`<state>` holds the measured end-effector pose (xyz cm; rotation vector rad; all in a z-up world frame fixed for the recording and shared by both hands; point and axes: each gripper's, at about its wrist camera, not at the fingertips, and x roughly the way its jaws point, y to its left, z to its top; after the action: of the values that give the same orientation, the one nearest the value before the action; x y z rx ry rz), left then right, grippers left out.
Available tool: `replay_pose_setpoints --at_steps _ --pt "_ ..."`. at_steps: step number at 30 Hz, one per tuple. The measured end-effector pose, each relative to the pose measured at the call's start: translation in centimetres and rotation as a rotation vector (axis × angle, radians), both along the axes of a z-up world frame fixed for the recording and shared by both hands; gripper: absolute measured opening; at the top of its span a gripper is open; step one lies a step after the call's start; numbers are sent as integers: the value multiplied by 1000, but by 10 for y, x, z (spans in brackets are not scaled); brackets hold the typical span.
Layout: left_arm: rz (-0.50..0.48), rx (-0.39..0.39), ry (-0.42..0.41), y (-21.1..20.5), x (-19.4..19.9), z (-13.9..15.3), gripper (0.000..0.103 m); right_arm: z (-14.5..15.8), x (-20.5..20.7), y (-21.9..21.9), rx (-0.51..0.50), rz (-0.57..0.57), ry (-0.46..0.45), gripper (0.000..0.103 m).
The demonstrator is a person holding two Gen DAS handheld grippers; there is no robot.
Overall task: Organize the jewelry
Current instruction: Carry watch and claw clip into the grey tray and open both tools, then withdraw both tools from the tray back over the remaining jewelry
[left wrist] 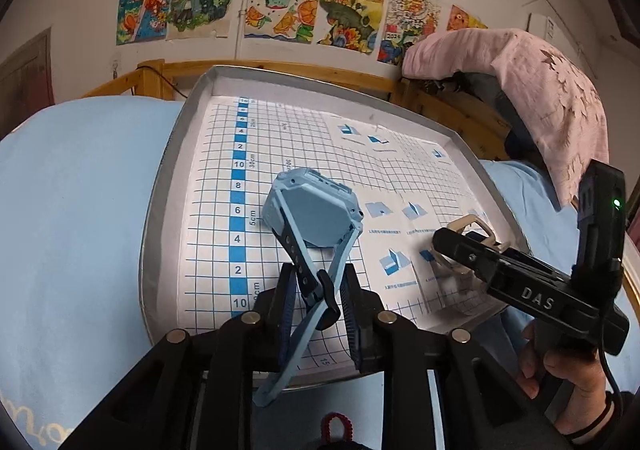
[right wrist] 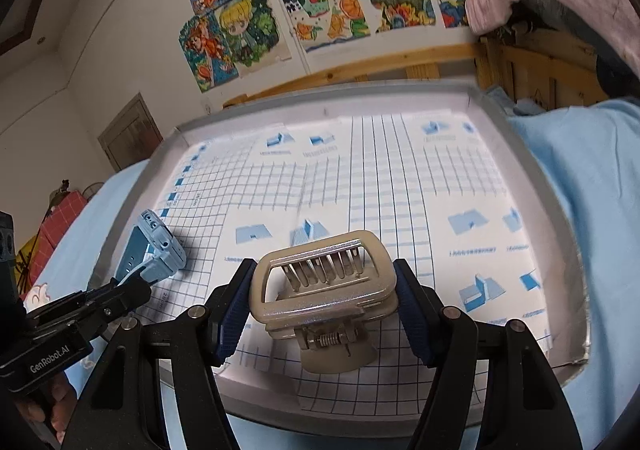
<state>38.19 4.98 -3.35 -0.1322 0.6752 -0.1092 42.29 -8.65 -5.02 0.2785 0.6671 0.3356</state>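
A light blue watch (left wrist: 316, 209) rests with its case on the gridded sheet inside the grey tray (left wrist: 160, 185). My left gripper (left wrist: 320, 302) is shut on the watch's strap near the tray's front edge. The watch also shows in the right wrist view (right wrist: 154, 250), at the left of the tray. My right gripper (right wrist: 324, 302) is shut on a beige hair claw clip (right wrist: 324, 286), held just above the sheet at the tray's front. In the left wrist view the right gripper (left wrist: 460, 246) sits at the tray's right side with the clip (left wrist: 470, 223) partly hidden behind it.
The tray (right wrist: 560, 209) lies on a light blue bedsheet (left wrist: 80, 209). A wooden bed rail (left wrist: 280, 69) runs behind it, under a wall of children's drawings. A pink cloth (left wrist: 540, 89) drapes over something at the back right. A red beaded band (left wrist: 338, 426) lies below my left gripper.
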Motion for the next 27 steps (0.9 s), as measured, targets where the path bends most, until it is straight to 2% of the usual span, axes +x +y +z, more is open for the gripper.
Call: replay_pose_setpoints --at_steps 3,5,6,7,9,13,14,16,17,20,23,27 --pt "1 32 1 -6 -3 2 30 -4 0 -3 -1 -4 10 63" --pt "9 32 -14 -7 -8 6 45 -2 0 -6 6 -10 15 63" --pt "20 24 -28 -5 -12 8 70 0 -1 -9 11 -18 12 63" --pt "37 16 -53 -3 -17 11 82 1 -3 -13 16 -23 7 65" --pt "63 5 -104 0 -28 19 82 7 -10 -19 15 -33 -13 69" --pt "82 -19 -127 3 -47 31 83 22 -31 -36 23 -50 -59 74" --pt "87 -20 -153 2 -58 36 86 27 -38 -41 30 -57 -76 76" --pt "100 -6 -199 0 -76 45 100 36 -56 -50 36 -66 -123 86" --pt "109 4 -224 -2 -85 50 102 40 -67 -55 36 -73 -155 91" --pt "100 15 -295 -9 -116 63 103 56 -104 -65 31 -74 -233 93" --pt "98 20 -329 -16 -142 73 103 69 -138 -73 27 -78 -288 100" --pt "100 15 -365 -23 -180 79 103 83 -184 -78 5 -77 -354 101"
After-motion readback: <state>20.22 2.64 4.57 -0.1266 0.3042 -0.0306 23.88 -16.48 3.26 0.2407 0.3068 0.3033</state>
